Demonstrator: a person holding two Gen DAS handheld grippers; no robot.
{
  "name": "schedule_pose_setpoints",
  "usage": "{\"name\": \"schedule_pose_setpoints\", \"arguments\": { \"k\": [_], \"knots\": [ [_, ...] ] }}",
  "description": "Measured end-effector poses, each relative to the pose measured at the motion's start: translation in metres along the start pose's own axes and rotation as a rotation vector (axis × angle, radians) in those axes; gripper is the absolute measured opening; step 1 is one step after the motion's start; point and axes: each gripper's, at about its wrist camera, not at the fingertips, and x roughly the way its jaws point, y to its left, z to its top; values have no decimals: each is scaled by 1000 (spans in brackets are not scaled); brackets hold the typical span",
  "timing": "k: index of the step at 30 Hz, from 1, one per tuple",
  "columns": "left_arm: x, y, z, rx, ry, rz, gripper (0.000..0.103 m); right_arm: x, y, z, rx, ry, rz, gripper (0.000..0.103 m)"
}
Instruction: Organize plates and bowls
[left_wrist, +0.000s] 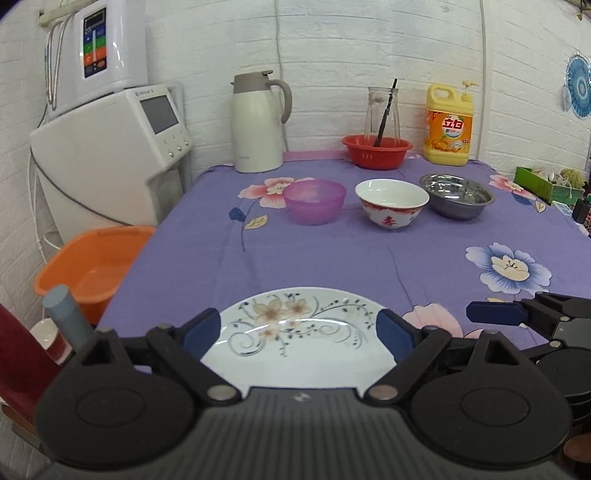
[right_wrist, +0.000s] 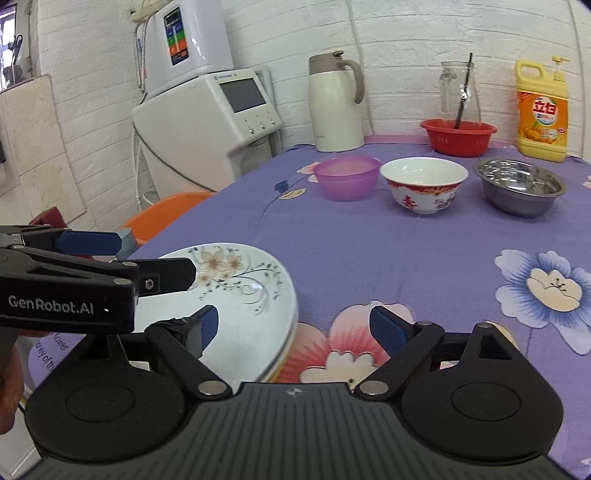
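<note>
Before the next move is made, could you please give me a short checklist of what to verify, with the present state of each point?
1. Left gripper open: ok, its fingers stand wide on either side of the flowered plate.
2. Right gripper open and holding nothing: ok.
3. Plate contact: cannot tell whether the left fingers touch the rim.
4. Something under the plate: ok, a second rim shows beneath it in the right wrist view, so it seems stacked.
5. Purple bowl, red-and-white bowl and steel bowl upright, apart: ok.
6. Cloth between plate and bowls bare: ok.
</note>
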Motion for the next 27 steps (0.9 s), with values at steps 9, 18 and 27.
{"name": "schedule_pose_setpoints", "arguments": {
  "k": [9,18,27],
  "knots": [
    [24,-49,16,15,1,-78,101,-28,-95,-15,184,-16,-263,103],
    [44,-76,33,21,36,-112,101,-35,-135,-27,214,4,-341,103],
    [60,-92,67,46,40,-181,101,-34,-160,9,152,-17,-280,103]
  ]
}}
